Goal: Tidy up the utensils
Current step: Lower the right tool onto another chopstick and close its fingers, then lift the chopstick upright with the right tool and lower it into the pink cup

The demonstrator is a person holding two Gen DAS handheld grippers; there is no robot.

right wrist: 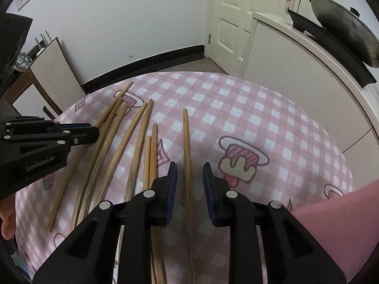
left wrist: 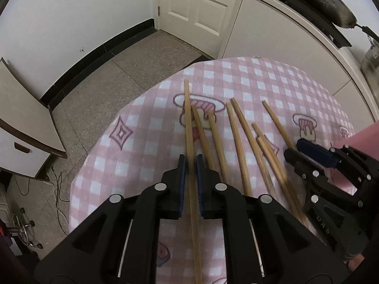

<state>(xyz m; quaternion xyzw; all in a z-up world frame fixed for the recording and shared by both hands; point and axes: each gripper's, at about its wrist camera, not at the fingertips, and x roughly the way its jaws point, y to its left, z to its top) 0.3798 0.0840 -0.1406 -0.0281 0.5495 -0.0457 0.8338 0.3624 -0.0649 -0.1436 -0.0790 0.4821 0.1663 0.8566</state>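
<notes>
Several wooden chopsticks lie spread on a table with a pink checked cloth (left wrist: pixel 260 80). In the left wrist view my left gripper (left wrist: pixel 191 165) has its blue pads close around the leftmost chopstick (left wrist: pixel 188 123), which runs between them; the pads look nearly touching it. My right gripper (right wrist: pixel 189 172) is open and straddles the rightmost chopstick (right wrist: pixel 186 137), which lies apart from the others (right wrist: pixel 139 132). The right gripper also shows at the right of the left wrist view (left wrist: pixel 293 149); the left gripper shows at the left of the right wrist view (right wrist: pixel 92 132).
A pink object (right wrist: pixel 343 224) sits at the table's right near edge. A white counter (right wrist: pixel 296 54) with a dark wok (right wrist: pixel 345 28) stands to the right. A white door (left wrist: pixel 196 7) is behind. A low cabinet (left wrist: pixel 21 127) stands left on the floor.
</notes>
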